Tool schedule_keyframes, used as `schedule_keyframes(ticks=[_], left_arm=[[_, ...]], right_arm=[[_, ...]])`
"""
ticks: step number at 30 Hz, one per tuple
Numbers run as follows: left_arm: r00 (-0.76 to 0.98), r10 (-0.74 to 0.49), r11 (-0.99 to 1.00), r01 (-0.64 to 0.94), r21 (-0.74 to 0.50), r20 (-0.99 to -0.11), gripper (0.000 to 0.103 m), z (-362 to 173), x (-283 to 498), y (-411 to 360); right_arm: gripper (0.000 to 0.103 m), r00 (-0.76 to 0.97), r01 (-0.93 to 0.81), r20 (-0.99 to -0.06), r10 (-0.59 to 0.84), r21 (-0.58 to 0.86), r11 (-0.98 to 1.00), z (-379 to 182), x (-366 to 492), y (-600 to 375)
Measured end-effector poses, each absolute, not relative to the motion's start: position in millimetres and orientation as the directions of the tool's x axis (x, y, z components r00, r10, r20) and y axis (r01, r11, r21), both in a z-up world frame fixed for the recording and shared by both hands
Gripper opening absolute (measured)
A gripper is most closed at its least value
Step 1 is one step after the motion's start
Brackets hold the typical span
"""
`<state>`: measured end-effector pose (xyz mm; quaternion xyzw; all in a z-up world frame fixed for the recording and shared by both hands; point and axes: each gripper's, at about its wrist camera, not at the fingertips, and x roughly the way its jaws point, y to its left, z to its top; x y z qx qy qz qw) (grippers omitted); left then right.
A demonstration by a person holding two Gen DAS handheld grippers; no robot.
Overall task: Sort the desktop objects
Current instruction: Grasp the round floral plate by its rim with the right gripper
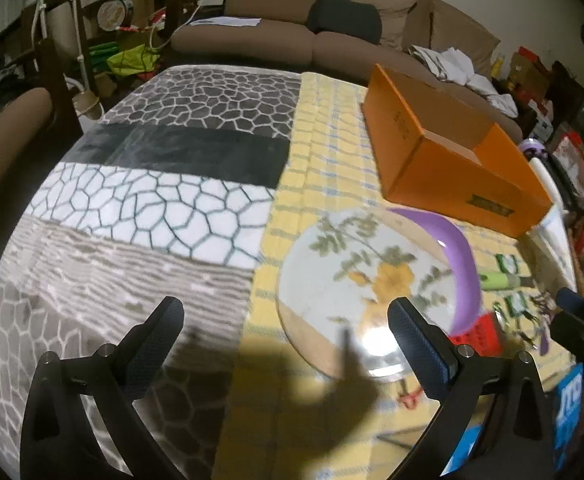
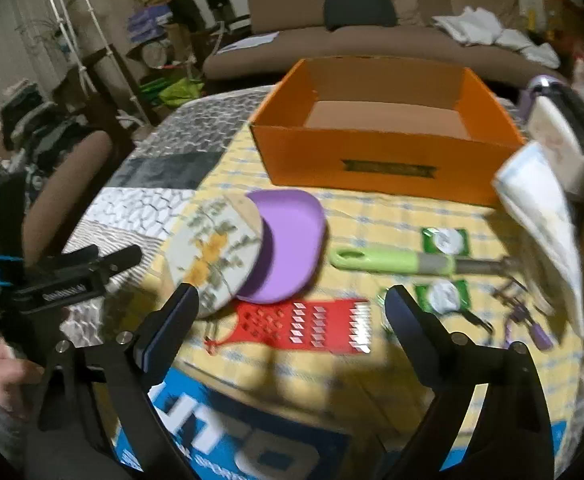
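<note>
An open orange box point(image 2: 384, 160) stands at the back of the yellow checked cloth point(image 2: 372, 220); it also shows in the left wrist view point(image 1: 448, 156). A round floral coaster point(image 1: 356, 284) leans on a purple dish point(image 1: 460, 260); both show in the right wrist view, coaster point(image 2: 215, 256), dish point(image 2: 292, 248). A red grater point(image 2: 312, 326), a green-handled tool point(image 2: 396, 262) and two green packets point(image 2: 446, 240) lie near the front. My left gripper point(image 1: 287, 312) is open and empty above the cloth's left edge. My right gripper point(image 2: 292, 300) is open and empty above the grater.
A patterned grey mat point(image 1: 151, 200) covers the table's left part. A blue printed sheet point(image 2: 227, 440) lies at the front. Purple clips point(image 2: 532, 324), a white folded cloth point(image 2: 540, 216) and a white container point(image 2: 560, 140) are at the right. A brown sofa point(image 2: 372, 40) stands behind.
</note>
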<state>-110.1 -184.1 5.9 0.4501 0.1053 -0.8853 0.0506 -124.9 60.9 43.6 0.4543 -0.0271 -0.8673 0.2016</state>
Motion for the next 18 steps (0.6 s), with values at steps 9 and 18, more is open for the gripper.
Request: schedule_keyframes(ticks=[9,18], left_arm=[[-0.510,0.286,-0.885,0.185,-0.428,-0.811,0.090,-20,-130,-205],[-0.464,0.360,-0.860,0.170,-0.481,-0.809,0.079,-41,-134,-204]], right_arm=[[0.059,-0.356,0.341,-0.773,-0.526,0.417,-0.843,9,-182,32],[0.045,-0.263,0.307,-0.793,-0.549,0.470,-0.827,-22,-213,17]])
